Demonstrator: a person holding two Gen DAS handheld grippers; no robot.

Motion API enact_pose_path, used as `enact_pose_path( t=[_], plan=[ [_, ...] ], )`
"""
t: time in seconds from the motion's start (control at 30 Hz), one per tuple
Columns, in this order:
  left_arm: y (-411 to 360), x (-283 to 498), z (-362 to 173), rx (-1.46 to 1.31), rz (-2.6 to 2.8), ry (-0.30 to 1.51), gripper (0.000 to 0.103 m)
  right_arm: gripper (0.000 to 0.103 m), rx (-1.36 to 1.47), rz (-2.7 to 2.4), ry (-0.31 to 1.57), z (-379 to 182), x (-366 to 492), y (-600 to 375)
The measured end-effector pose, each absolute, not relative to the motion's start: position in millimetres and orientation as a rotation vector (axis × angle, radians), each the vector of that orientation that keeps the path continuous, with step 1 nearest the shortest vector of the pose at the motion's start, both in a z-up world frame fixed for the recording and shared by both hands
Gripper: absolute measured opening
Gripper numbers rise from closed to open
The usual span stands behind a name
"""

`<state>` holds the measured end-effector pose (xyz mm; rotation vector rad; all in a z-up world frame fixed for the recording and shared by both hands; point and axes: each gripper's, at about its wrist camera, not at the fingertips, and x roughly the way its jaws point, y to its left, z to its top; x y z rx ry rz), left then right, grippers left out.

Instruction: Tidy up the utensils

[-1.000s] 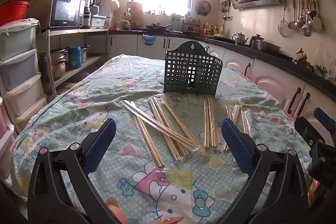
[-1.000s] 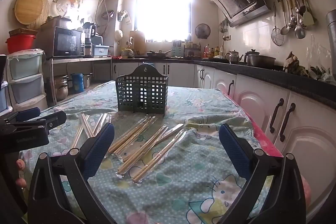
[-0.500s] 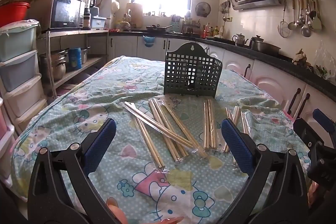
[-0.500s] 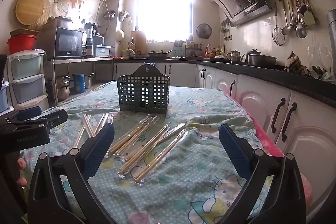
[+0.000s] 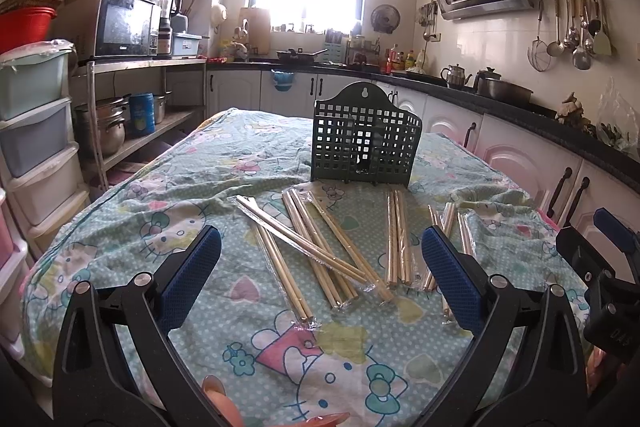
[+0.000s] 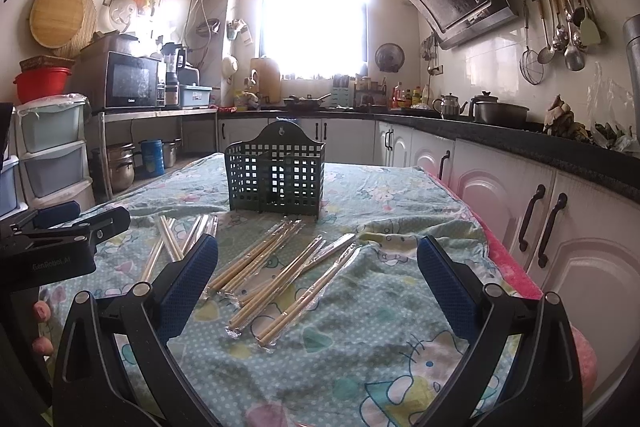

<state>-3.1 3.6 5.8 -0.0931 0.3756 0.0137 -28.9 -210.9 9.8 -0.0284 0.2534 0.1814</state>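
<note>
Both grippers hang over the near edge of the table, which is draped in a pale green cartoon-cat cloth. The left gripper has its blue-padded fingers spread wide with nothing between them, and the right gripper is spread just as wide, its pads also holding nothing. Neither touches anything on the cloth. Toward the far end of the table, roughly mid-width, a dark green utensil basket stands upright, its grid walls letting light through and a hanging hole showing at the top of its back plate; in the right wrist view the same basket looks to be divided inside, though I cannot tell how many compartments it has. Between the basket and the near edge lie the wrapped chopsticks, wooden pairs in clear sleeves, scattered flat on the cloth. Those on the left cross one another at angles; a straighter bundle lies just beside them, pointing toward the basket, and a few more sit close to the right finger of the left gripper. From the right wrist view the nearest chopsticks fan out between its two fingers, well short of the basket. The left gripper's black body shows at the left edge of that view, over the table's left side.
</note>
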Motion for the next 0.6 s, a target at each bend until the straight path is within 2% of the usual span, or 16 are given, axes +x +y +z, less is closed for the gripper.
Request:
enact_pose_path(
  t=[0.6],
  plan=[
    [2.3, -4.8, 5.6, -0.094, 0.017, 0.368, 0.092, 0.097, -0.025, 0.175, 0.252, 8.4, -30.0, -211.6]
  ],
)
